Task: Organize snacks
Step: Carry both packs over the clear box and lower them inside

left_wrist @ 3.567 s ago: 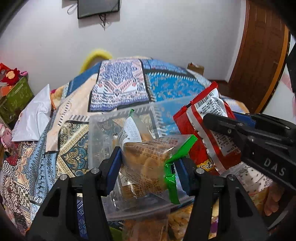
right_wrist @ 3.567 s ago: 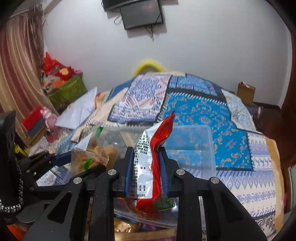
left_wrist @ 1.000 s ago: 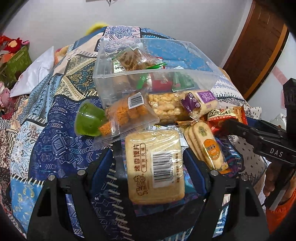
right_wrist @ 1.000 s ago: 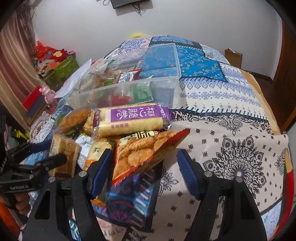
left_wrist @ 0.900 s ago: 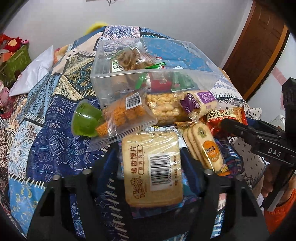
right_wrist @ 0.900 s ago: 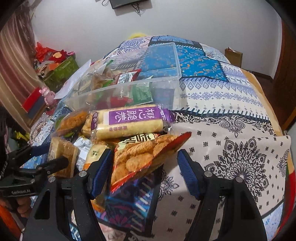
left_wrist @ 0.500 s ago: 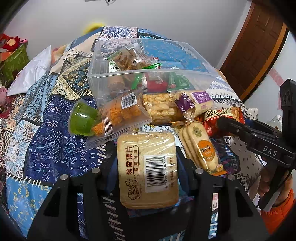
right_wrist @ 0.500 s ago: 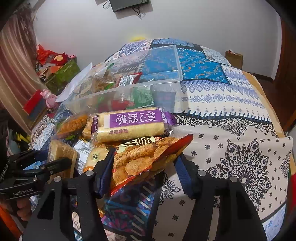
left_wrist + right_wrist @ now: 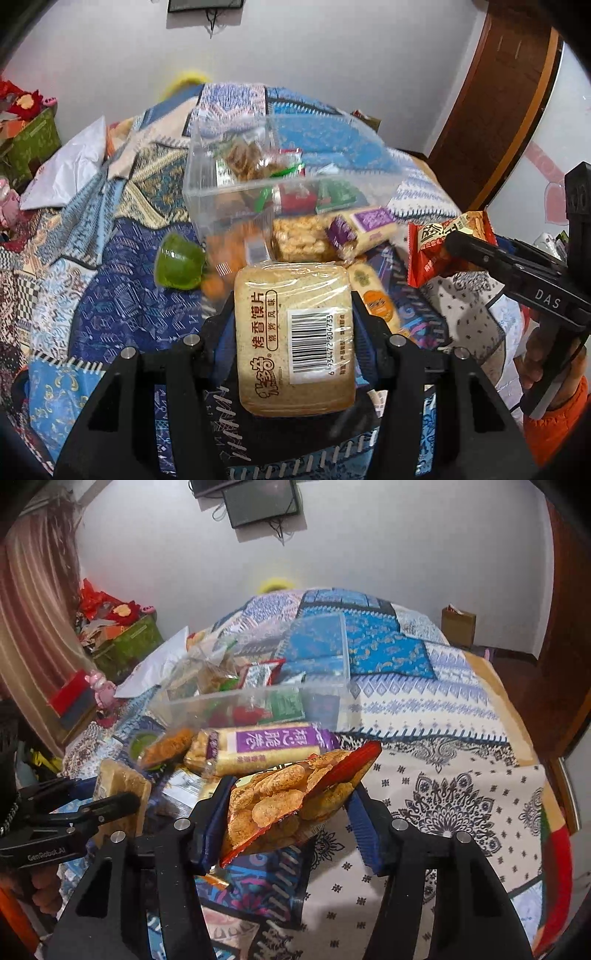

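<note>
My left gripper [image 9: 291, 310] is shut on a tan pack of toasted slices with a barcode label [image 9: 295, 343], held clear of the quilt. The right wrist view shows that same pack [image 9: 118, 786] at the left, on edge. My right gripper [image 9: 291, 794] is shut on a red bag of round fried crackers [image 9: 280, 801], tilted and raised off the bed. That red bag [image 9: 443, 247] also hangs at the right of the left wrist view. Beyond both stands a clear plastic bin [image 9: 207, 177] with several snack packs inside.
Loose snacks lie in front of the bin: a purple-labelled roll pack [image 9: 266, 742], a puffed-grain bar [image 9: 299, 240], an orange snack bag [image 9: 221, 251], a green jelly cup [image 9: 179, 266], an oval biscuit pack [image 9: 373, 299]. A patchwork quilt [image 9: 443, 775] covers the bed. A white bag [image 9: 70, 173] lies far left.
Both grippers closed their jaws onto their packs, the left on the tan pack and the right on the red bag, then rose with them off the quilt.
</note>
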A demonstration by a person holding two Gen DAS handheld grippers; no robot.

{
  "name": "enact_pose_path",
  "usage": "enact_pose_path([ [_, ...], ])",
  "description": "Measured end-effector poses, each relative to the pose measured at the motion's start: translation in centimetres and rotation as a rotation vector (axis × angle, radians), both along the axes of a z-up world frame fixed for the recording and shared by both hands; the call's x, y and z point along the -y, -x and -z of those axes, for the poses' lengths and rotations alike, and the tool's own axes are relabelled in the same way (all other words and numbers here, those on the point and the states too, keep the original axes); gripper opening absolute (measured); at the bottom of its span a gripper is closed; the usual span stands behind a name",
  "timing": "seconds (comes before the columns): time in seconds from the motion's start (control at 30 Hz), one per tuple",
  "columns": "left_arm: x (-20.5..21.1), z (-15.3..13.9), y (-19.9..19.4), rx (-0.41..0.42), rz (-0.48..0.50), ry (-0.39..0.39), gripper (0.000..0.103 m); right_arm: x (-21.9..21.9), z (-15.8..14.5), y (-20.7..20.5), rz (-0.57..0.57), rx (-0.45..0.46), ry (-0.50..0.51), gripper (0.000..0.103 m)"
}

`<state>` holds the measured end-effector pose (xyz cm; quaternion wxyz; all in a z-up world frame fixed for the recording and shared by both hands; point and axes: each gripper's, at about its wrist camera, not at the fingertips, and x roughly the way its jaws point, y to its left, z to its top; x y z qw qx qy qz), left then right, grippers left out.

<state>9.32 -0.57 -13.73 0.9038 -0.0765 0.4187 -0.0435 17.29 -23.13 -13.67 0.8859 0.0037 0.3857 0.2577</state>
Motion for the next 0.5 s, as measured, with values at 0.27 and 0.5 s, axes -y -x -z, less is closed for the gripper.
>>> enact_pose_path([
  [0.27, -1.1, -3.3, -0.7, 0.087, -0.035, -0.006, 0.054, -0.2, -2.7, 0.4, -0.003, 0.071, -0.034, 0.055],
  [0.5, -2.7, -5.0, -3.1, 0.132, -0.070, -0.007, 0.054, -1.0, -4.4, -0.7, -0.007, 0.125, -0.058, 0.055],
])
